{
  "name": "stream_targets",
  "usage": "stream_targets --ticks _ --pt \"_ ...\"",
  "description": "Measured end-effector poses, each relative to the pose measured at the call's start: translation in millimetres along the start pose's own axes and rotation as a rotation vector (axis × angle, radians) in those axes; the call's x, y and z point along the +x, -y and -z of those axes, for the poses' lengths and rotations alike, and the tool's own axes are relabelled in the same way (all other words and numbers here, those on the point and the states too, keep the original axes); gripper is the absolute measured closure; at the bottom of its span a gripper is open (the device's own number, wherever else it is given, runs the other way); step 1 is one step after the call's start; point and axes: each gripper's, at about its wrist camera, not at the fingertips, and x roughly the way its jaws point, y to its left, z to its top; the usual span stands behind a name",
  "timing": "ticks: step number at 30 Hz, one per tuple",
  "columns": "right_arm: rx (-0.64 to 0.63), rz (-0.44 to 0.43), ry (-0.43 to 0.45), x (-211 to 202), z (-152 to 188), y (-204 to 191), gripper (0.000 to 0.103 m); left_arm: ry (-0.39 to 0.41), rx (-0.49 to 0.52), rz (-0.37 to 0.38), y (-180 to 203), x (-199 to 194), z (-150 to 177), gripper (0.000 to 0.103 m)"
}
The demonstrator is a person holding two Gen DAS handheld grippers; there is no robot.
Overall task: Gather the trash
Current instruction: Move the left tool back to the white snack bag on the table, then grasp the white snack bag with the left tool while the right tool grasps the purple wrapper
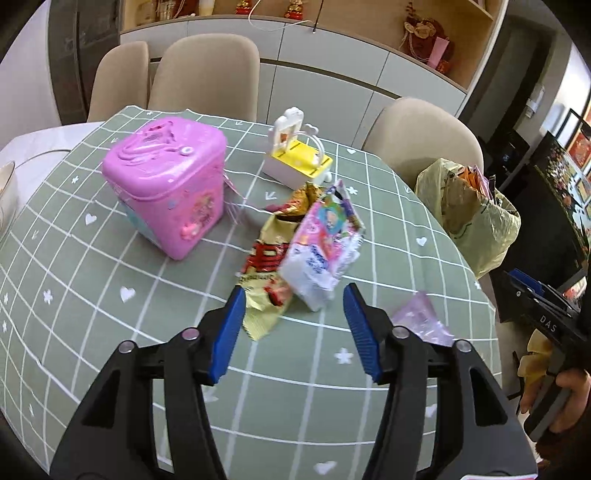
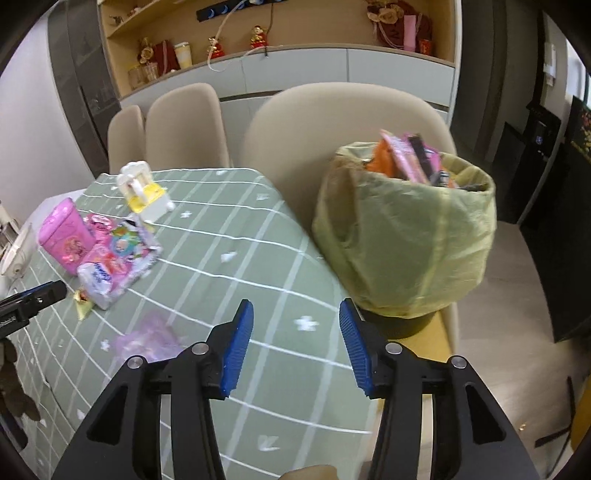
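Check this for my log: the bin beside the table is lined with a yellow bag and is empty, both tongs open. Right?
Not quite. The bin is not empty: wrappers stick out of its yellow bag, as the right wrist view shows. Both the left tongs and right tongs are open.

Left wrist view: camera mounted behind the left gripper [image 1: 293, 325], looking forward and down along its fingers across the desk [image 1: 110, 325], close above the cloth, facing the chairs [image 1: 203, 74] and wall shelves [image 1: 424, 22].

Right wrist view: camera behind the right gripper [image 2: 295, 343], near the desk's [image 2: 236, 236] edge, facing the same wall and turned toward the lined bin [image 2: 402, 243].

Shared field: pink box [image 1: 166, 192] [image 2: 66, 236], yellow-and-white toy [image 1: 295, 155] [image 2: 144, 195], wrappers [image 1: 317, 243] [image 2: 118, 258], the bin [image 1: 469, 214]. Each view catches the other gripper at its margin.
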Motion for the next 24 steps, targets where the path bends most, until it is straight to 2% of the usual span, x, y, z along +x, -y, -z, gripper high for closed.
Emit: stream_targets --ticks 4,7,10,15,19,21,22,23,24 --pt "-0.038 -0.008 -0.03 8.2 6.0 -12.1 0.057 0.019 -0.009 0.02 -19.2 6.9 -1.9 0.05" --pt "-0.004 -0.019 -0.053 14.7 8.4 -9.1 0.057 -0.002 -0.01 0.044 -25.0 19.4 -3.9 0.049" --pt "0.019 -0.038 -0.054 16.1 7.3 -7.6 0.057 -0.011 0.012 0.053 -19.3 32.3 -10.0 0.049" --pt "-0.019 -0.048 -0.049 16.7 10.0 -16.3 0.057 0.026 0.032 0.076 -0.1 38.8 -25.2 0.049" --pt "-0.033 -0.08 -0.09 21.7 17.8 -23.1 0.057 -0.024 0.079 0.016 16.3 59.3 -32.4 0.049" --pt "-0.036 -0.084 -0.091 20.3 20.3 -24.5 0.057 -0.069 0.055 0.016 16.4 70.4 -33.3 0.05" --pt "-0.037 -0.087 -0.089 19.4 20.6 -24.8 0.057 -0.081 0.038 0.032 15.1 72.6 -33.2 0.053" --pt "-0.04 -0.091 -0.084 17.4 20.7 -25.3 0.057 -0.084 0.029 0.054 14.8 72.2 -32.4 0.071" --pt "-0.043 -0.094 -0.079 15.5 20.8 -25.6 0.057 -0.086 0.03 0.062 14.8 71.0 -31.3 0.085"
